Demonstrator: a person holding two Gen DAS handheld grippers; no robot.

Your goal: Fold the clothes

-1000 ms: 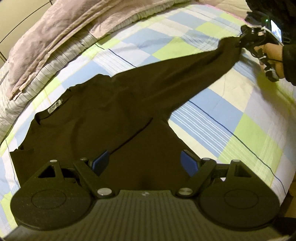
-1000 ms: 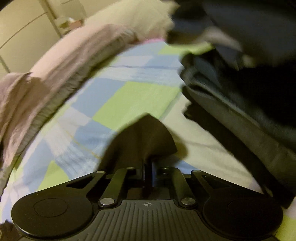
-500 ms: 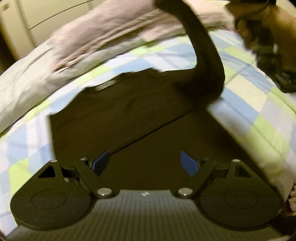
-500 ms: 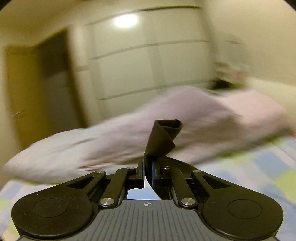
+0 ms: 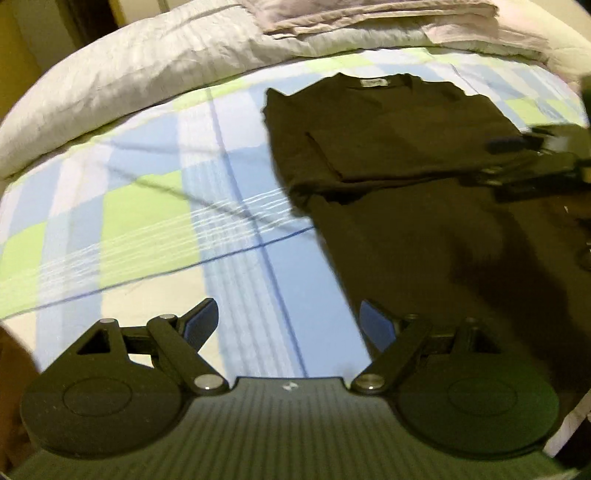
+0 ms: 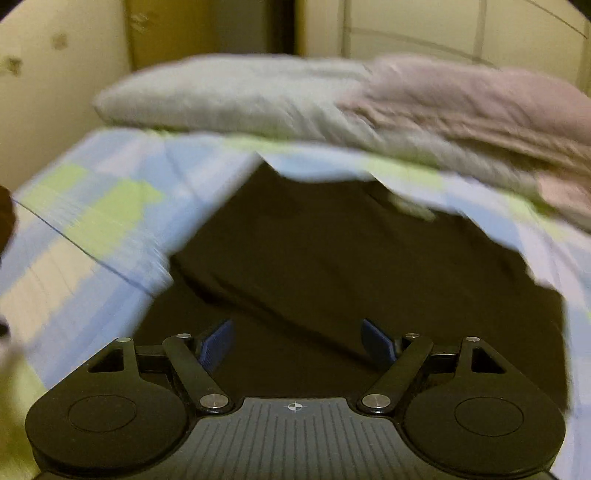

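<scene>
A dark brown long-sleeved shirt [image 5: 406,147] lies flat on the checkered bedsheet [image 5: 147,221], its white neck label [image 5: 373,83] at the far end. One sleeve lies folded across its chest. My left gripper [image 5: 288,325] is open over the sheet at the left edge of the shirt's lower half, with nothing between its fingers. In the right wrist view my right gripper [image 6: 295,339] hovers over the shirt [image 6: 332,258]; its jaws are opening, wide apart, with no cloth between them. It also shows blurred at the right in the left wrist view.
A grey-white duvet [image 5: 147,74] and a pink blanket [image 5: 369,18] are heaped along the far side of the bed. Beyond them stand a pale wall [image 6: 55,74] and cupboard doors [image 6: 443,29]. Bare sheet stretches to the left of the shirt.
My right gripper swung the sleeve up and over onto the shirt's chest, then let it go and opened. My left gripper slid left, from above the shirt to its left edge.
</scene>
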